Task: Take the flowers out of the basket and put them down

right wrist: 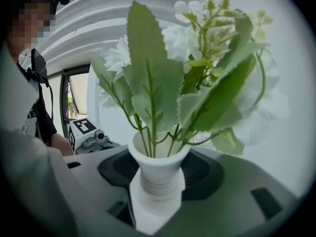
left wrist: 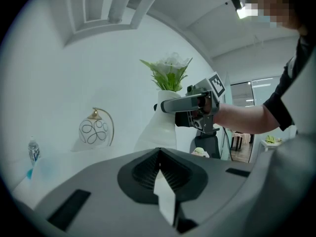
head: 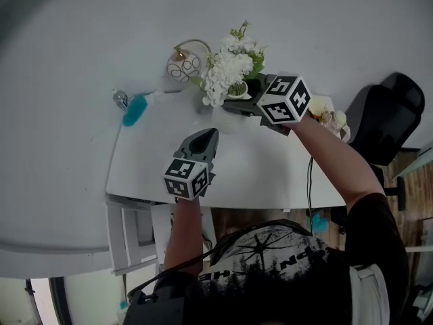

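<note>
We saw one bunch of white flowers [head: 226, 70] with green leaves, its stems standing in one white vase [right wrist: 158, 169] with a ribbed neck. The vase was at the far side of the white table [head: 270, 175], near the middle. The right gripper [head: 242, 95] reached in from the right, and its two fingers were clamped on the vase neck, one on each side just below the rim. In the left gripper view the vase [left wrist: 158, 122] widened downward below that grip, but we could not tell whether its foot touched the table.

The left gripper [head: 211, 134] hung over the table nearer to us, apart from the vase. Its tip pointed toward the vase, and its fingers were pressed together with nothing between them.

Just left of the flowers stood one round globe ornament [head: 184, 65] under a gold arc. Farther left lay one teal brush [head: 135, 110], with one small bottle [head: 120, 99] beside its far end. At the table's right edge, behind the right forearm, lay one second pale bunch [head: 330, 117], not in any container that we could make out. One black chair [head: 389, 117] stood beyond that edge, on the right.
</note>
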Motion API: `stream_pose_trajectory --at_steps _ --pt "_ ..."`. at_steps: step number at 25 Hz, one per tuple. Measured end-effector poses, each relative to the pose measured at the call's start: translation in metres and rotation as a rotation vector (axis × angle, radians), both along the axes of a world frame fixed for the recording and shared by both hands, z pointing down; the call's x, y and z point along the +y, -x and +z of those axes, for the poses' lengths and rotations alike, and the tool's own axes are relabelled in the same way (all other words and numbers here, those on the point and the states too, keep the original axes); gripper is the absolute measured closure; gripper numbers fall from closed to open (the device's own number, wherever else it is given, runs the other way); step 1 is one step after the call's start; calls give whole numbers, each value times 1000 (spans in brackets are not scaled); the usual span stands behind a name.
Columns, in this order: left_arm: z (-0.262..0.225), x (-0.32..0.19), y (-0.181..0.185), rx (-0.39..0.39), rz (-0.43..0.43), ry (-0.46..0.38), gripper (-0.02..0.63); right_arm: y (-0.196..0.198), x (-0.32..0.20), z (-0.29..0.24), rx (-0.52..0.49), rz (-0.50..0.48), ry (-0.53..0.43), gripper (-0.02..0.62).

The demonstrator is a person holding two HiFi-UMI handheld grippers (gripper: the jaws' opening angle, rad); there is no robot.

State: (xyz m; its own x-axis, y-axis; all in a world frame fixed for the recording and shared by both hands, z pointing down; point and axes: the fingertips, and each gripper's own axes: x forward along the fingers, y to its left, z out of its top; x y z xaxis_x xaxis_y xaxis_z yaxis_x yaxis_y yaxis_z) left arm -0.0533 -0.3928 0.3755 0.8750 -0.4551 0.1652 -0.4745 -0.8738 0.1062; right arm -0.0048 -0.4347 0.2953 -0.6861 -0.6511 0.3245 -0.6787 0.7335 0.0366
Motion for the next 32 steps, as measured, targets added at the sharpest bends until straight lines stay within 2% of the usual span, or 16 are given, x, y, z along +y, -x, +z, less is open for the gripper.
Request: stream_pose_trajectory --at_steps 5,11,18,23,32 --pt "-3 18 -45 23 30 8 595 -46 30 -13 1 25 -17 341" --pt "1 46 -86 18 60 20 595 -103 63 1 1 83 -10 341" --pt "24 82 -135 1 80 40 595 -162 102 47 -41 160 24 341" --pt "48 112 -166 9 123 70 595 -191 129 87 1 201 26 341" --pt "99 141 -205 -20 153 106 595 -232 164 162 9 272 50 341"
